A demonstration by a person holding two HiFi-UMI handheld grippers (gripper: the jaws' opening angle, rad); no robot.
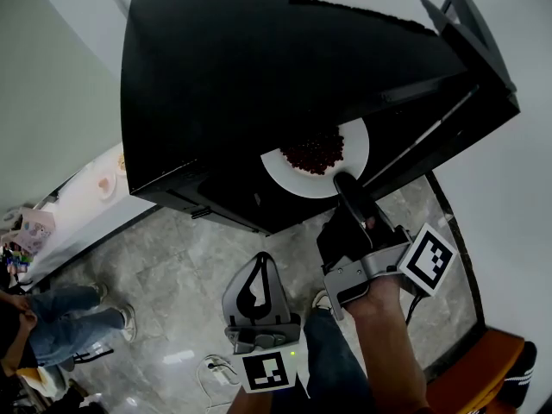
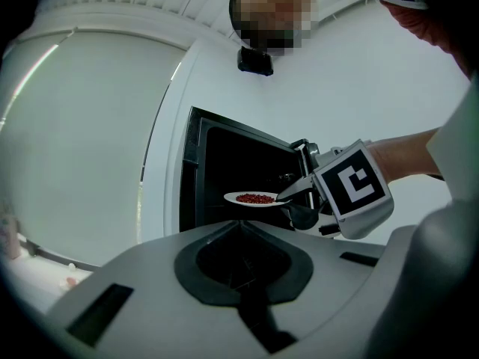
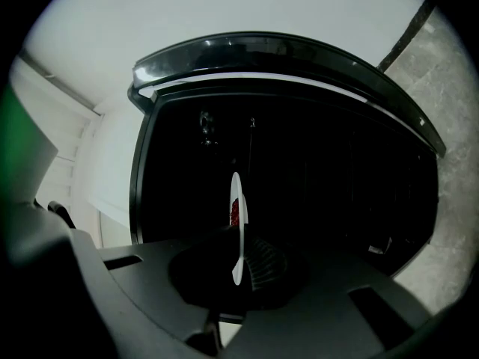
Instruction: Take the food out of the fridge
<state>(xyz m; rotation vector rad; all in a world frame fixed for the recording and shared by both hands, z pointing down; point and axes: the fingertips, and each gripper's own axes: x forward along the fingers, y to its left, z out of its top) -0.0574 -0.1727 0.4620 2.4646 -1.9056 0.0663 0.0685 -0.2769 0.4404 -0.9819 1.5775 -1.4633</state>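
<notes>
Right claw (image 3: 242, 256): I see it pinching the near rim of the plate (image 1: 354, 141); in the right gripper view the plate stands edge-on between the two jaws, with a ribbed pad against one face.
Plate: white and round, held level in the fridge's open mouth, partly under the overhang of its top.
Food (image 1: 315, 152): a heap of small dark red pieces in the middle of the plate; I can't tell what kind.
Fridge (image 1: 216, 84): black and boxy, its door (image 1: 470, 33) swung open to the right; from the right gripper view the inside is too dark for me to read.
Left claw (image 1: 259, 261): hangs lower and nearer to me than the right one, well clear of the plate, jaws pressed together with nothing between them.
Floor (image 1: 172, 266): grey marbled tiles below both grippers.
Table (image 1: 86, 201): white, left of the fridge, with a few small things on it that are too small to name.
Person (image 1: 52, 317): at the lower left edge of the head view, legs in jeans.
</notes>
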